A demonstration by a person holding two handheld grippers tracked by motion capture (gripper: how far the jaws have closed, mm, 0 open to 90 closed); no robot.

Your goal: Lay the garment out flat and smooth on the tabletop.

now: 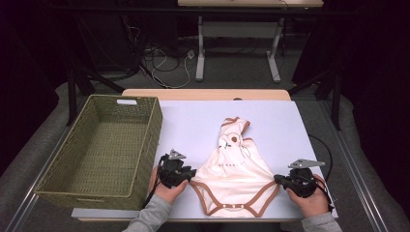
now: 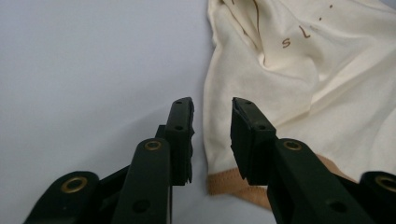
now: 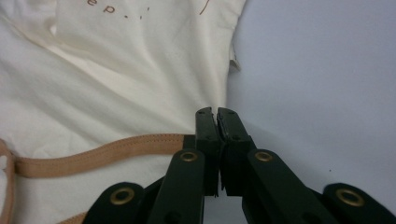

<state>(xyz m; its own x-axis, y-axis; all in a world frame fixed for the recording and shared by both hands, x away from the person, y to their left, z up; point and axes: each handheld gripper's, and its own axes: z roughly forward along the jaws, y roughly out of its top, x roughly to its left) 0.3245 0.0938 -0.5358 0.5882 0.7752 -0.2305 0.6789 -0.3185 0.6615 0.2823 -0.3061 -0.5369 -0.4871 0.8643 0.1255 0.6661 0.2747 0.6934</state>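
Note:
A cream baby bodysuit [image 1: 237, 169] with brown trim lies flat on the white tabletop [image 1: 193, 121], its leg openings toward the front edge. My left gripper [image 1: 192, 173] sits at the garment's lower left corner. In the left gripper view its jaws [image 2: 212, 112] stand apart, with the edge of the bodysuit [image 2: 303, 84] and its brown hem just beyond the gap, and the pads are not pressing on it. My right gripper [image 1: 278, 179] is at the lower right corner. In the right gripper view its jaws [image 3: 216, 112] are closed right on the side edge of the bodysuit [image 3: 116, 93], where the brown band ends.
A large green woven basket [image 1: 154, 130] stands on the left of the table, close to my left hand. Bare white tabletop lies behind and to the right of the garment. Table legs and cables show on the dark floor beyond.

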